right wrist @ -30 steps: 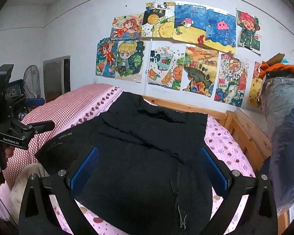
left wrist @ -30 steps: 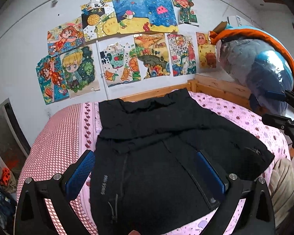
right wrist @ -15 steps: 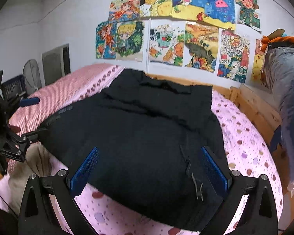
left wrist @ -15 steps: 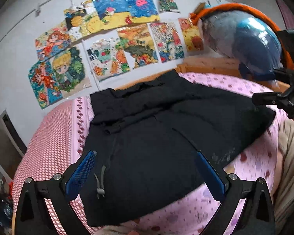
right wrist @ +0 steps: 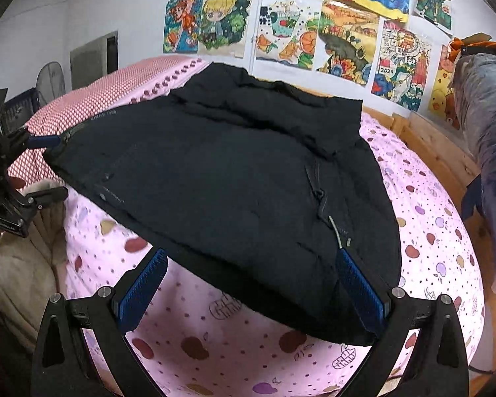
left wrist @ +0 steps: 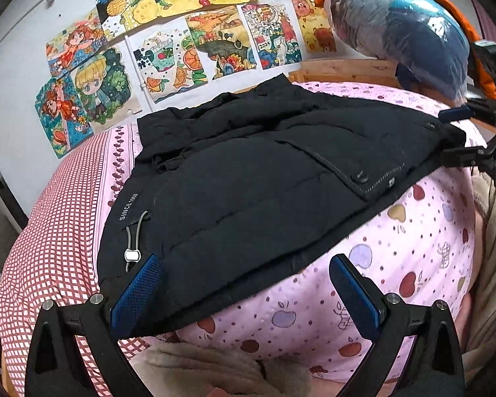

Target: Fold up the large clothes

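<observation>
Pink bed (left wrist: 413, 241) holds one black jacket (left wrist: 254, 178), two tongs (left wrist: 244, 284) (right wrist: 251, 281).

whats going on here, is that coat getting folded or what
A person holds a gripper in each hand over a black padded jacket spread on a bed's pink fruit-print sheet. The left gripper and right gripper are both open at the jacket's near hem, one toward each corner. Nothing is gripped yet.
</observation>
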Demonstrator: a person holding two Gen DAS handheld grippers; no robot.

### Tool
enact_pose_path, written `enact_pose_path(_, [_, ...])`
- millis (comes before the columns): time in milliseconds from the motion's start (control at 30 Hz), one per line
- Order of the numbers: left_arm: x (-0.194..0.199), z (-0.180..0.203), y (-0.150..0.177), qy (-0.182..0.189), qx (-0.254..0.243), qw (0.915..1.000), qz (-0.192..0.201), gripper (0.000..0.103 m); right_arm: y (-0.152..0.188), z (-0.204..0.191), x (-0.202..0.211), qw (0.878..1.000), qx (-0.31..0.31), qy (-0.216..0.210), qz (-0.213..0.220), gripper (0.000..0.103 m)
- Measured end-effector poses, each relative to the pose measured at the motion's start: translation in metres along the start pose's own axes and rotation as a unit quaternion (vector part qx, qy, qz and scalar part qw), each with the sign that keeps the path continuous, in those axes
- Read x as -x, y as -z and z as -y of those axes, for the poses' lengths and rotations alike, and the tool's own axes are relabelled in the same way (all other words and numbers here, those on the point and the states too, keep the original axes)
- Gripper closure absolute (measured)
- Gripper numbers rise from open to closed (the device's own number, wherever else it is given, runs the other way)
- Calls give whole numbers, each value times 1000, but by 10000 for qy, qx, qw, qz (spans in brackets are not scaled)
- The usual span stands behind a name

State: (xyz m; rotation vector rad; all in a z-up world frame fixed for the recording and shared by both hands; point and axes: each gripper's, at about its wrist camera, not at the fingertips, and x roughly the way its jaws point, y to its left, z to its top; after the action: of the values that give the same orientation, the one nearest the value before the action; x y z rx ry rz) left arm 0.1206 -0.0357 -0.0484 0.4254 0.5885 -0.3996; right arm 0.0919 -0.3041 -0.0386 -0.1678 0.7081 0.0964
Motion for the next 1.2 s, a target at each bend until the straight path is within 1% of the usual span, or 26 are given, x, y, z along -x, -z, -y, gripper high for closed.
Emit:
enact_pose_path(100, [-4, 3, 4, -86, -147, 9998, -46, 0, -1, 0, -5, 9998, 164, 26, -117, 3])
enact_pose_path(267, [-8, 5, 6, -108, -220, 9996, -134, 0, -3, -1, -12, 9995, 234, -23, -208, 3])
enact_pose_path(400, [-12, 10, 8, -268, -381, 9988, -179, 0, -1, -8, -17, 9988, 416, -18, -270, 3])
enact_pose_path(500, [-17, 11, 9, -492, -455, 9975, -245, 0, 1, -15, -18, 9978, 590, 80, -284, 3])
enact_pose_path(633, [-18, 11, 10, -710, -473, 9961, -225, 0, 3, -20, -17, 9960, 798, 313, -238, 3])
enact_pose_path(800, [-19, 16, 10, -1118, -595, 9918, -146, 0, 3, -24, -11, 9890, 1040, 1049, 51, 3])
enact_pose_path(933, [-21, 14, 8, -1371, -550, 9889, -147, 0, 2, -25, -10, 9839, 1155, 1338, 268, 3])
enact_pose_path(1000, [-25, 10, 7, -1498, -472, 9874, -211, 0, 3, -28, -13, 9800, 1184, 1561, 336, 3])
enact_pose_path(1067, [-26, 6, 7, -1544, -377, 9870, -246, 0, 4, -28, -17, 9794, 1095, 1662, 341, 3])
enact_pose_path(1200, [-24, -3, 6, -1563, -138, 9873, -236, 0, 4, -18, -17, 9846, 662, 1559, 424, 3])
